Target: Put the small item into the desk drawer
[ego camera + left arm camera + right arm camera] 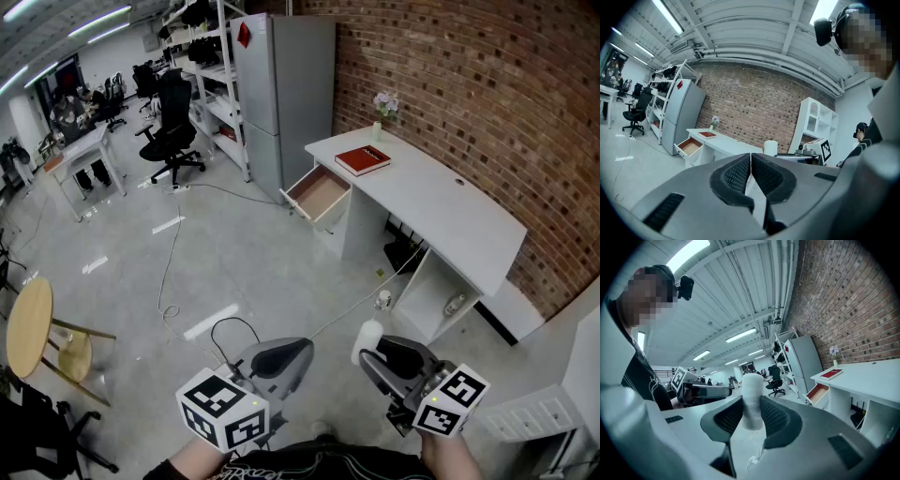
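A small white cylinder (751,399) stands upright between the pads of my right gripper (751,416), which is shut on it. From the head view the same white cylinder (369,339) sticks out ahead of the right gripper (373,356), low in the picture over the floor. My left gripper (750,174) is shut with nothing in it, and sits beside it as the left gripper (298,354). The desk drawer (318,193) stands pulled open at the left end of the white desk (441,211), far ahead of both grippers; the drawer (816,392) shows an orange-brown inside.
A red book (363,160) and a small flower vase (378,127) rest on the desk. A grey fridge (280,89) stands left of it against the brick wall. A cable (173,272) trails over the floor. A round wooden stool (30,328) is at the left.
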`<state>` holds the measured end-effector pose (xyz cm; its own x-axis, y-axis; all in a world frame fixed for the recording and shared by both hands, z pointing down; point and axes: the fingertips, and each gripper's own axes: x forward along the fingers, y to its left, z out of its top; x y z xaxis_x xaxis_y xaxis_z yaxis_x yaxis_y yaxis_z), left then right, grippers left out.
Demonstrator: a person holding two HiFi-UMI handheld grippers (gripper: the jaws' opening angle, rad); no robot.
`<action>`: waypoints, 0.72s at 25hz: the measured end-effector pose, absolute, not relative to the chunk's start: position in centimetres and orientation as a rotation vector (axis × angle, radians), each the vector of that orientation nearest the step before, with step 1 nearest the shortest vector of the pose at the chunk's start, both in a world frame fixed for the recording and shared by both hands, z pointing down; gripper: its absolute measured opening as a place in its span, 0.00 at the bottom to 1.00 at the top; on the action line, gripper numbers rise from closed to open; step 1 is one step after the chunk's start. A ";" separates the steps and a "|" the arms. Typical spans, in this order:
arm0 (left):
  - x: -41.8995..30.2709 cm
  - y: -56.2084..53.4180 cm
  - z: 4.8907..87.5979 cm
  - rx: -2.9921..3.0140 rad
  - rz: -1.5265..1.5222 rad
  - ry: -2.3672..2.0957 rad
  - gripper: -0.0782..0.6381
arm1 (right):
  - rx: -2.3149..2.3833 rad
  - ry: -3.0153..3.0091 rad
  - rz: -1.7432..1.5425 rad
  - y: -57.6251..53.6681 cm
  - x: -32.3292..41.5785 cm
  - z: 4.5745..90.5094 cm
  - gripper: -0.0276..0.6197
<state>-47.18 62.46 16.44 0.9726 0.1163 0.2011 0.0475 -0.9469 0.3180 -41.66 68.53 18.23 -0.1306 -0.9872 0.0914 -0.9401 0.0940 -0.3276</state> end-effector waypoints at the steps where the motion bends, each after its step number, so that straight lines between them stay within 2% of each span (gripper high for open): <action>1: -46.6 62.4 16.5 2.805 0.314 0.119 0.15 | -1.961 2.207 -0.466 68.5 -41.1 18.3 0.24; 18: -36.7 61.9 16.9 2.812 0.308 0.086 0.15 | -1.958 2.227 -0.452 67.8 -31.2 19.1 0.24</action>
<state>-36.68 61.88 16.90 0.9751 0.0925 0.2017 0.0258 -0.9500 0.3112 -31.23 67.79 19.15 -0.1417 -0.9858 0.0905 -0.9432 0.1067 -0.3147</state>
